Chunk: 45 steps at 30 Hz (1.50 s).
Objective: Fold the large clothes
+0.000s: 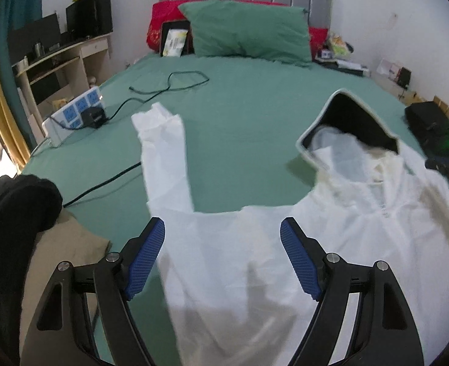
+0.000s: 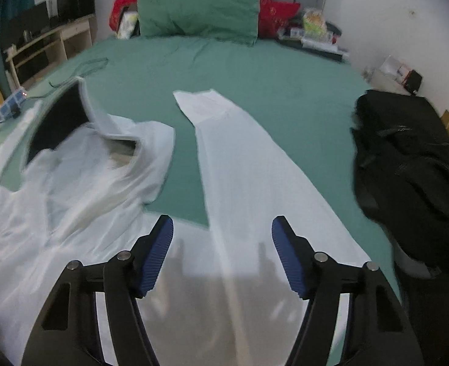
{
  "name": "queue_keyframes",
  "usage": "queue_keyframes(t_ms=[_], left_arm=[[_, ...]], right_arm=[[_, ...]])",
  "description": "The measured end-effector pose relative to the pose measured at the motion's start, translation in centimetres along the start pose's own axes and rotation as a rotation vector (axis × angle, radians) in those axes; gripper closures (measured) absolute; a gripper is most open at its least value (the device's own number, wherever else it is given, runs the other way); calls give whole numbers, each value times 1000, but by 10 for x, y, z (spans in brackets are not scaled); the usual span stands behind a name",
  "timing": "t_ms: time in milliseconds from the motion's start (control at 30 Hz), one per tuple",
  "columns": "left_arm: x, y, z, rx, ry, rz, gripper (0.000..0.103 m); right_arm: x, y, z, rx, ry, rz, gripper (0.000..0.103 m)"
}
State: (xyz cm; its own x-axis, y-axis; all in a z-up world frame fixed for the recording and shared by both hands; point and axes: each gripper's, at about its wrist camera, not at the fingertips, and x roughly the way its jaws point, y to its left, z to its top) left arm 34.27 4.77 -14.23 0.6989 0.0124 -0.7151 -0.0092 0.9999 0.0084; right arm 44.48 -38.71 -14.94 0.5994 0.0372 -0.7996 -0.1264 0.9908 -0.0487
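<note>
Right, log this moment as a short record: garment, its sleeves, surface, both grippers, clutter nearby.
garment: white hooded jacket, spread flat, hood with dark lining towards the pillows
sleeves: left sleeve and right sleeve both stretched out
surface: bed with green sheet
left gripper: jaws open, above the jacket, gripping nothing
right gripper: jaws open, nothing between them
clutter: power strip, black bag

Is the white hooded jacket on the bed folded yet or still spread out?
Spread out. The white hooded jacket lies flat on the green bed, both sleeves stretched away from the body, hood open.
</note>
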Motion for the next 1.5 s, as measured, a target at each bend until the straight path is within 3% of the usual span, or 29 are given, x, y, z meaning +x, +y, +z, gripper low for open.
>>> queue_keyframes(t_ms=[200, 233, 300, 367, 500, 633, 767, 867, 1000, 1200, 1233, 1267, 1333, 1500], left_arm=[[16, 20, -2, 8, 20, 41, 21], [17, 22, -2, 2, 23, 47, 21], [17, 26, -2, -4, 15, 63, 21], [16, 29, -3, -2, 5, 86, 21], [7, 37, 1, -24, -14, 96, 21], [-6, 44, 8, -39, -15, 76, 21], [-25, 53, 12, -40, -23, 23, 21], [-35, 61, 15, -40, -25, 1, 21], [-30, 67, 12, -50, 7, 3, 21], [-18, 73, 4, -49, 64, -24, 21], [-17, 75, 4, -55, 72, -36, 21], [-16, 77, 4, -60, 80, -45, 21], [-13, 80, 3, -67, 94, -45, 21], [0, 80, -1, -59, 119, -23, 21]], right_arm=[[69, -5, 26, -17, 70, 8, 36], [75, -3, 28, -22, 78, 15, 39], [81, 1, 31, -38, 70, 40, 57], [78, 6, 34, -46, 70, 52, 101], [52, 0, 39, -2, 23, 25, 101], [-11, -1, 41, 35, -57, 19, 101], [-88, 16, 31, 93, -125, 93, 101], [-124, 57, 14, 72, -138, 155, 101], [-130, 121, -28, -28, -74, 189, 101], [-82, 160, -103, -60, 208, 137, 98], [-77, 161, -114, -48, 254, 149, 91], [-74, 160, -120, -30, 279, 158, 75], [-78, 157, -120, -7, 276, 165, 57], [-91, 149, -92, -1, 166, 128, 55]])
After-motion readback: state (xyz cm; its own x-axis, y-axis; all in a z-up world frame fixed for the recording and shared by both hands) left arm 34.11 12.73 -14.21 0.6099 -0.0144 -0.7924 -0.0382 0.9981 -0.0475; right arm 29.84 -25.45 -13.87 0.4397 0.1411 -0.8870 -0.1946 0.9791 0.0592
